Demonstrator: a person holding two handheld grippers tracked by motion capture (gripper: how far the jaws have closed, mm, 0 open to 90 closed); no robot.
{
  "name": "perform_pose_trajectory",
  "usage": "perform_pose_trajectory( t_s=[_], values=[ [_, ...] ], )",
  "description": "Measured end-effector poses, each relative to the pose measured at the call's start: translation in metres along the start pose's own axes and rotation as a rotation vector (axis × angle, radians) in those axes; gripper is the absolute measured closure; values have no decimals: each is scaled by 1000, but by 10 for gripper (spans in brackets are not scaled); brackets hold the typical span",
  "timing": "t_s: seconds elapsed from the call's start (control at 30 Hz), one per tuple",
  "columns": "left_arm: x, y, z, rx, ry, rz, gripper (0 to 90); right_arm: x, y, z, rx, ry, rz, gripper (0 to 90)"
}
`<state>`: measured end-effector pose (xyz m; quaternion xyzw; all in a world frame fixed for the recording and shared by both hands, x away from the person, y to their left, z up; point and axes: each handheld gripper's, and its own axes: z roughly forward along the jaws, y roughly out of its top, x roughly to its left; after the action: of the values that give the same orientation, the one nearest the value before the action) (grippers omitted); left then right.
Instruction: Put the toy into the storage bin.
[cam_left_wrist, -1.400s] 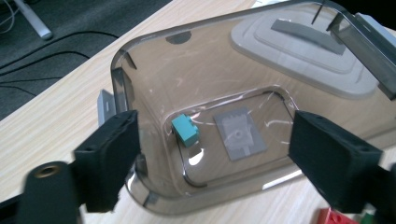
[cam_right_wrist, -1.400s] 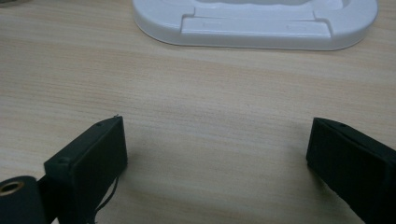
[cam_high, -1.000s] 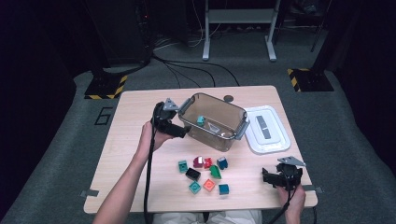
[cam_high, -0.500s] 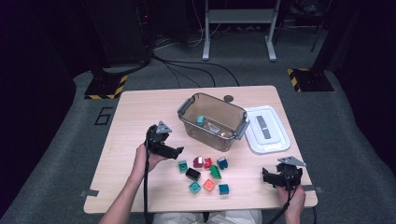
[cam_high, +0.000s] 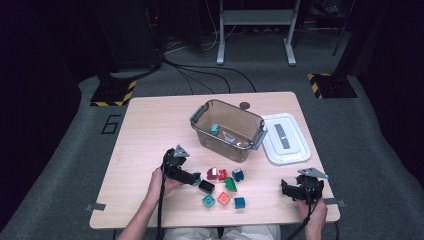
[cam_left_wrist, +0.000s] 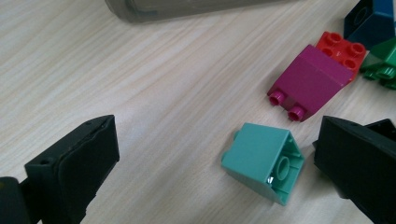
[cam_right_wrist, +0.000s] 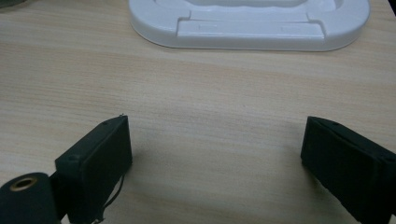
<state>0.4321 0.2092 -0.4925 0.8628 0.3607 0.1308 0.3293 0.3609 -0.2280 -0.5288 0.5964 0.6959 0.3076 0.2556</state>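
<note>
My left gripper (cam_high: 194, 178) is low over the table at the left end of a cluster of bricks, and it is open. Its jaws have just opened wider. In the left gripper view (cam_left_wrist: 217, 140) a teal sloped brick (cam_left_wrist: 261, 161) lies on its side between the jaws, close to the right one, with neither pad pressing it. A magenta brick (cam_left_wrist: 310, 81) and a red brick (cam_left_wrist: 343, 46) lie just beyond it. At the table's near right corner my right gripper (cam_high: 295, 189) rests open with nothing between its fingers (cam_right_wrist: 93, 158).
A clear brown bin (cam_high: 235, 150) with a teal brick (cam_high: 215, 128) inside stands mid-table. Its white lid (cam_high: 285, 137) lies to the right, ahead of the right gripper. Green (cam_high: 230, 183), black (cam_high: 206, 186), orange (cam_high: 223, 198) and blue (cam_high: 240, 202) bricks lie near the front edge.
The left gripper has come down and toward the person, from beside the bin's left end to the bricks. The right gripper has stayed put.
</note>
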Motion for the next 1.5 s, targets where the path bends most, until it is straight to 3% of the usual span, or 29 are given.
perform_pose_trajectory(
  t_s=[0.27,0.4,0.63,0.8,1.0,1.2,1.5],
  values=[
    [2,-13,10,8,25,-24,42,0,0,0,0,0,0,81],
    [4,-17,10,-19,16,-47,48,0,0,0,0,0,0,82],
    [7,-18,8,-44,-20,-35,169,0,0,0,0,0,0,82],
    [6,-20,6,-55,-61,-49,291,0,0,0,0,0,0,81],
    [3,-20,4,-60,-79,-38,437,0,0,0,0,0,0,81],
    [0,-20,1,-68,-58,-41,596,0,0,0,0,0,0,82],
    [1,-19,0,-69,-37,-39,606,0,0,0,0,0,0,81]
  ],
)
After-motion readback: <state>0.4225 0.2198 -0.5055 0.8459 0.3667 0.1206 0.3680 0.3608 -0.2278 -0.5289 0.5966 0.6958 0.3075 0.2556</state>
